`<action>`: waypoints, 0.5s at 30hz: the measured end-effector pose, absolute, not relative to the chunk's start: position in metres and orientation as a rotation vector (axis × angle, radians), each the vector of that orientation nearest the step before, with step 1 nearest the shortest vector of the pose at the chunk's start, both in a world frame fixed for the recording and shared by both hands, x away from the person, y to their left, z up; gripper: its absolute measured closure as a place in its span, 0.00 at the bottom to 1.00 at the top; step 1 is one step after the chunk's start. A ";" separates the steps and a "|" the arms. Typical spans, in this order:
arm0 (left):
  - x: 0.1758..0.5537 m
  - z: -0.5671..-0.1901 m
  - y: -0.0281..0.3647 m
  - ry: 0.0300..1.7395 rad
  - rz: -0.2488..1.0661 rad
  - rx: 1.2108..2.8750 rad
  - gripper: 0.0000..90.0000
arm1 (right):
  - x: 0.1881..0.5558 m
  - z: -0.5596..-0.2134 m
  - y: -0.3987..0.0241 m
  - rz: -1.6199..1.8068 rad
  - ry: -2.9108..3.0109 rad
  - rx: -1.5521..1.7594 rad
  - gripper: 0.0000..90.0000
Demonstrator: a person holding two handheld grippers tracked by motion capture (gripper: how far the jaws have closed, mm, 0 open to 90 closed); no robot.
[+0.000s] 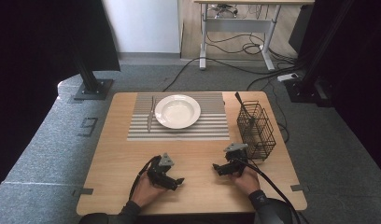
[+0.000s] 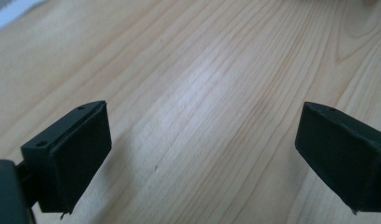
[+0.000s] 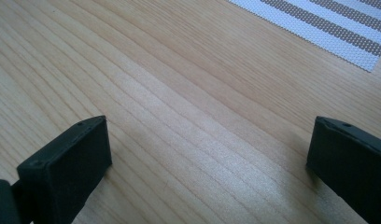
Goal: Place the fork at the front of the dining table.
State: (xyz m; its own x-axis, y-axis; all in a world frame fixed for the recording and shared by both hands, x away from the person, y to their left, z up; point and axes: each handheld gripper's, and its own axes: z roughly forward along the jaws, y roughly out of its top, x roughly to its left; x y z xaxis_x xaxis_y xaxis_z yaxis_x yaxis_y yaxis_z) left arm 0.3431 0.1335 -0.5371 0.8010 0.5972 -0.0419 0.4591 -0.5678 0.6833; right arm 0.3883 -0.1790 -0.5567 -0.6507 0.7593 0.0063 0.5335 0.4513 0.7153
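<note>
Down at the near half of the wooden table (image 1: 109, 163), the left gripper (image 1: 179, 181) and the right gripper (image 1: 216, 168) rest low over bare wood, tips turned toward each other with a clear strip of board between them. Both are released: in the left gripper view its jaws stand wide apart over plain grain, and the right gripper view shows the same wide gap. Ahead of both grippers lies the striped placemat (image 1: 212, 128), with a white plate (image 1: 177, 111) on it and a knife (image 1: 151, 115) just beside the plate on the left gripper's side. The wire basket (image 1: 257, 130) stands just beyond the right gripper's outer side, near the table's right edge, holding what may be a dark utensil, too small to tell. Behind each gripper the near table edge is close, and open wood runs ahead up to the placemat. A corner of the placemat (image 3: 328, 28) shows ahead of the right gripper's jaws in its own view; the high view alone gives the plate, knife and basket.
</note>
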 end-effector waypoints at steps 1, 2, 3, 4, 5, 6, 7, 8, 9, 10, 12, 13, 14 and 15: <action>0.344 -0.533 0.133 0.767 0.251 2.269 0.04 | 0.388 -0.557 -0.179 1.010 2.390 1.106 0.00; 0.346 -0.529 0.132 0.762 0.247 2.259 0.05 | 0.388 -0.557 -0.179 1.009 2.388 1.109 0.00; 0.346 -0.529 0.132 0.762 0.247 2.259 0.05 | 0.388 -0.557 -0.179 1.009 2.388 1.109 0.00; 0.348 -0.525 0.131 0.753 0.247 2.259 0.05 | 0.388 -0.557 -0.179 1.009 2.388 1.109 0.00; 0.350 -0.521 0.129 0.745 0.248 2.257 0.06 | 0.388 -0.557 -0.179 1.009 2.388 1.110 0.00; 0.350 -0.521 0.129 0.745 0.248 2.257 0.06 | 0.388 -0.557 -0.179 1.009 2.388 1.110 0.00; 0.352 -0.517 0.128 0.739 0.253 2.259 0.06 | 0.388 -0.557 -0.179 1.009 2.388 1.110 0.00; 0.353 -0.514 0.127 0.734 0.259 2.261 0.06 | 0.388 -0.557 -0.179 1.009 2.388 1.110 0.00; 0.356 -0.508 0.125 0.723 0.263 2.257 0.06 | 0.388 -0.557 -0.179 1.009 2.388 1.109 0.00; 0.357 -0.505 0.124 0.721 0.261 2.252 0.06 | 0.388 -0.557 -0.179 1.009 2.388 1.109 0.00; 0.359 -0.501 0.123 0.714 0.259 2.249 0.07 | 0.388 -0.557 -0.179 1.009 2.388 1.109 0.00; 0.360 -0.498 0.122 0.709 0.258 2.246 0.07 | 0.388 -0.557 -0.179 1.009 2.388 1.109 0.00; 0.362 -0.494 0.120 0.703 0.259 2.244 0.07 | 0.388 -0.557 -0.179 1.009 2.388 1.109 0.00; 0.365 -0.488 0.117 0.691 0.264 2.245 0.07 | 0.388 -0.557 -0.179 1.009 2.388 1.109 0.00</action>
State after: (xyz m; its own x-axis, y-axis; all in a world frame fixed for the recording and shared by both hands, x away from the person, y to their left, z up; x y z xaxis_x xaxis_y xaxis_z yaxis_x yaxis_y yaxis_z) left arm 0.3645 0.1172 -0.4879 0.8323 0.5538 -0.0238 0.3973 -0.5660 0.7223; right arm 0.3878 -0.1786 -0.5567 -0.6473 0.7622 0.0061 0.5358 0.4492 0.7149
